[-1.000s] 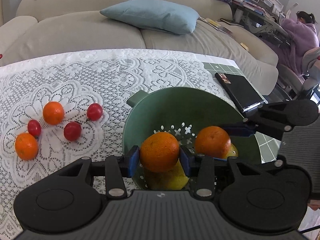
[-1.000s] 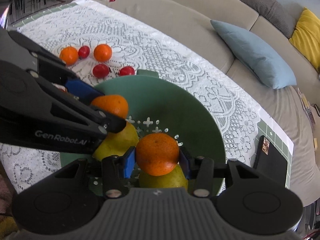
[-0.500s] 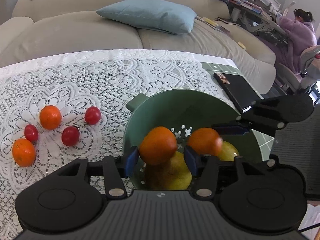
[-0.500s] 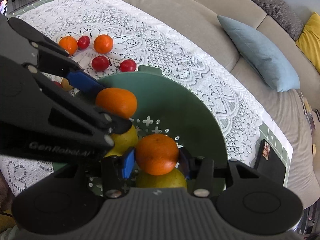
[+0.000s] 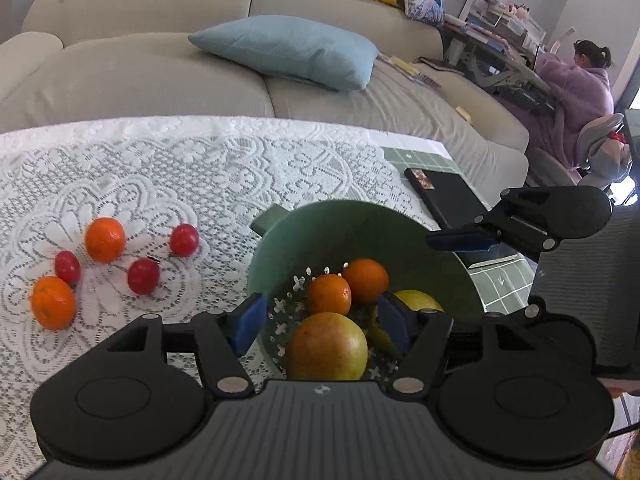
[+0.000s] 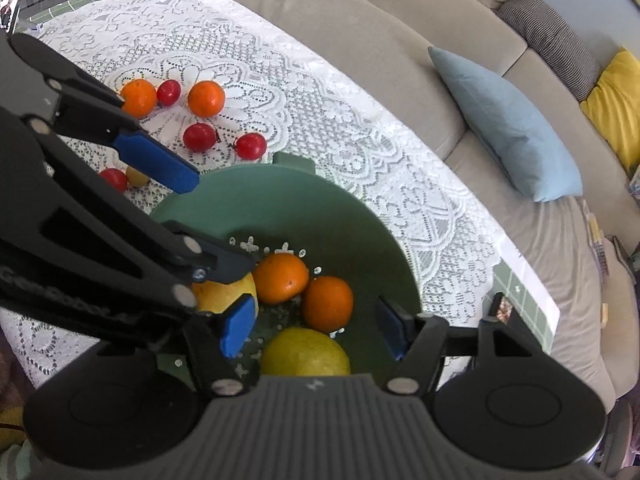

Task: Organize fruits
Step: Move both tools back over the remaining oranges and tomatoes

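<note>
A green colander (image 5: 400, 232) (image 6: 384, 236) stands on the lace-covered table. Inside lie two oranges (image 5: 329, 294) (image 5: 366, 280), also in the right wrist view (image 6: 281, 278) (image 6: 328, 303), and two large yellow-green fruits (image 5: 327, 348) (image 6: 306, 354). My left gripper (image 5: 322, 316) is open and empty above the colander. My right gripper (image 6: 316, 330) is open and empty above it too. Two oranges (image 5: 105, 239) (image 5: 53, 307) and three red cherry tomatoes (image 5: 183, 239) (image 5: 143, 275) (image 5: 67, 266) lie on the cloth to the left.
A black phone-like slab (image 5: 448, 196) lies at the table's right edge. A beige sofa with a blue cushion (image 5: 288, 50) runs behind the table. A person in purple (image 5: 576, 88) sits far right. A red and a yellow small fruit (image 6: 114, 179) (image 6: 138, 176) lie beside the colander.
Both grippers opened and let their oranges drop into the colander. Both then rose and drew back a little.
</note>
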A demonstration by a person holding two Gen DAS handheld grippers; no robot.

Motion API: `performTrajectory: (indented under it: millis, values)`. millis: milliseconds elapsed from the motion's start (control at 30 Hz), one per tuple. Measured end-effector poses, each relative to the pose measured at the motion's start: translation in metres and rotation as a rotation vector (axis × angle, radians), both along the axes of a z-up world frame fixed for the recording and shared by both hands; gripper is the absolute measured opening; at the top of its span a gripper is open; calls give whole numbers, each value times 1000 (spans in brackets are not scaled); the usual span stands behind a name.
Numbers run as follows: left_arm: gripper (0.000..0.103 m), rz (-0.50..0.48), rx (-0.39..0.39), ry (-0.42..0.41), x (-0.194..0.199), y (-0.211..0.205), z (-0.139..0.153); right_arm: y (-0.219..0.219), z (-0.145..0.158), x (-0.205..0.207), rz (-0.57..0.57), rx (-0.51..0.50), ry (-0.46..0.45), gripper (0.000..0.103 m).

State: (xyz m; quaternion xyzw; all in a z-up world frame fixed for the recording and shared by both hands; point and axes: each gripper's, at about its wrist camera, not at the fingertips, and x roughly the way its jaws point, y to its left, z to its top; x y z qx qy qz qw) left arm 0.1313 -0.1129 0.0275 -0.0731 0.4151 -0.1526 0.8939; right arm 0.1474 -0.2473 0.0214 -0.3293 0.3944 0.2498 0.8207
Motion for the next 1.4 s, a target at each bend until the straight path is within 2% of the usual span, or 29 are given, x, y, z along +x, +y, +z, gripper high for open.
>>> performTrajectory:
  millis: [67,133,267,467,633,800,1167,1400]
  values:
    - [75,6,7,-18,-5,6,5,1,6,-5,-4,12,-19,65]
    - [75,16,16,-42,-10,13,11,3,12,-9,-11,33,-41,72]
    - [75,49,72,-102,-19,28,20,11,22,-19,-30,97,-88,73]
    - [75,123,98,-184,-29,61,30,32,28,-32,-52,255,-128,73]
    - [75,178,82,-205,-28,90,30,55,23,-30,-102,430,-122,73]
    - [75,229,85,-219,-26,123,23,83,9,-29,-148,522,-124,73]
    - [74,291,87,-215,-15,181,-8,132,-19,-20,-197,576,-158,73]
    - [67,290,91,-188,-13,194,-35,145,-48,-9,-198,512,-176,67]
